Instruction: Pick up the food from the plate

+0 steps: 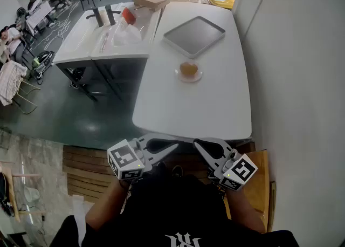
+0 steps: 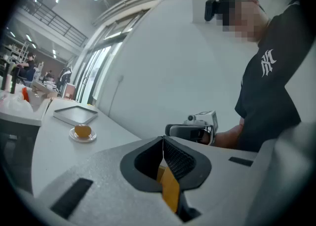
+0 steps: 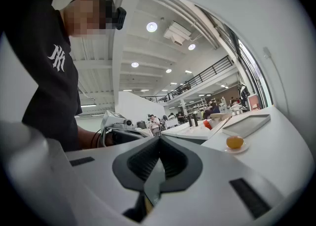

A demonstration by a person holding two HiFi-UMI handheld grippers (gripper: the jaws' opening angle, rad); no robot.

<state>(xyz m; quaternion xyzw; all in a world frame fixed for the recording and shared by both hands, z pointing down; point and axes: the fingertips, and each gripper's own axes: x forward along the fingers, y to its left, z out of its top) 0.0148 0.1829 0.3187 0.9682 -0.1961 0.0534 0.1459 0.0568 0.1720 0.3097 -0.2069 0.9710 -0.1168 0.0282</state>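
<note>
Food (image 1: 188, 68), where do you see it now? (colleague)

It is a small round orange piece, and it sits in the middle of a little plate (image 1: 199, 74). The plate is on the white counter (image 1: 205, 111), about halfway to the far end, and a flat grey tray (image 1: 194, 35) lies just beyond it. (me)

Why are your tools so far from it? (colleague)

I think the reach is not begun. I hold the left tool (image 1: 173, 146) and the right tool (image 1: 198, 144) low and close to my body, at the near edge of the counter, with their tips turned toward each other. Both are well apart from the plate. The plate has bare counter on all near sides, so I judge that I can come to it straight from here. (me)

And the jaws? (colleague)

On each tool the two jaws are pressed together, pad against pad. Nothing is between them and they touch nothing. (me)

So what is needed first? (colleague)

In my opinion, one tool must spread its jaws before it comes down around the food. The piece looks round, so it may roll on the plate if I push it from one side. (me)
</note>
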